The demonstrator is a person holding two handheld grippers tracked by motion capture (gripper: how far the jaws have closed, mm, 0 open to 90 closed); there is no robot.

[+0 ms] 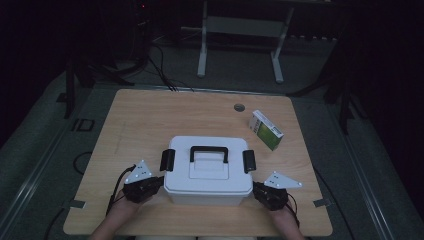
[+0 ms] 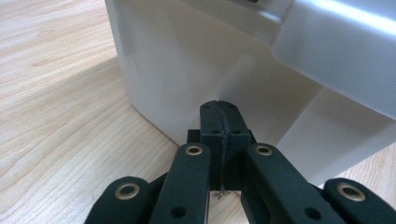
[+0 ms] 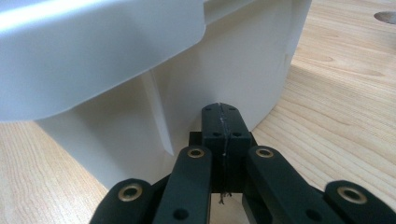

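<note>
Altogether: one white bin (image 1: pixel 207 182) (lidded), one green carton (image 1: pixel 266 130), two claws.

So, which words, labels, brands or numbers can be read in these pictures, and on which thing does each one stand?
No text can be read.
Green and white carton: it carries print, but this is too small and blurred to read.
White storage box: no label or writing on its lid or walls.
Wooden table: no markings.
</note>
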